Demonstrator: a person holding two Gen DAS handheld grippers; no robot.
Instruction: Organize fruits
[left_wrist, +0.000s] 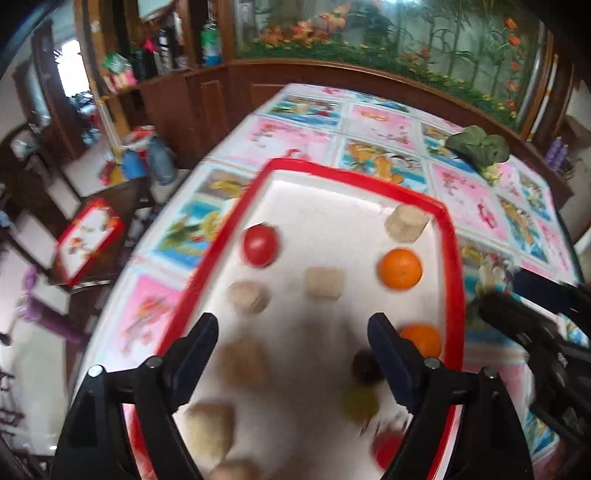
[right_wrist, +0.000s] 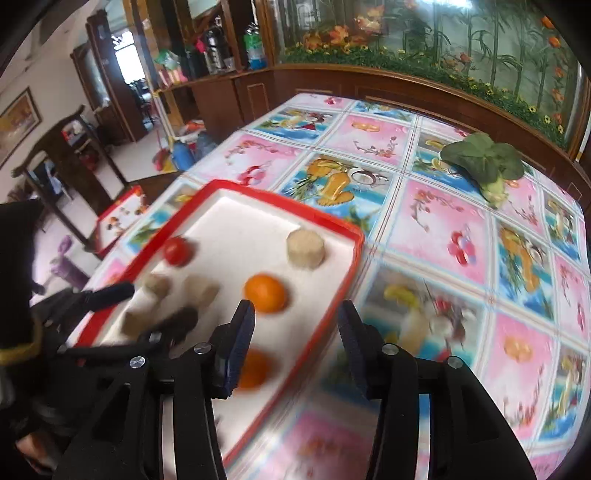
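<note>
A white tray with a red rim (left_wrist: 448, 236) (right_wrist: 351, 258) lies on the patterned table. On it are a red tomato (left_wrist: 259, 245) (right_wrist: 177, 251), two oranges (left_wrist: 400, 268) (left_wrist: 424, 338) (right_wrist: 266, 293) (right_wrist: 255, 369), a dark fruit (left_wrist: 364, 367), a green fruit (left_wrist: 360, 404), another red fruit (left_wrist: 386, 448) and several beige blocks (left_wrist: 406, 222) (right_wrist: 306, 248). My left gripper (left_wrist: 293, 343) is open and empty over the tray's near half. My right gripper (right_wrist: 297, 332) is open and empty over the tray's right rim, beside the near orange.
A leafy green vegetable (left_wrist: 478, 147) (right_wrist: 484, 162) lies at the table's far right. A wooden cabinet wall with an aquarium stands behind the table. A second red-rimmed tray (left_wrist: 88, 240) sits lower on the left, beyond the table edge. The right gripper shows in the left wrist view (left_wrist: 532, 332).
</note>
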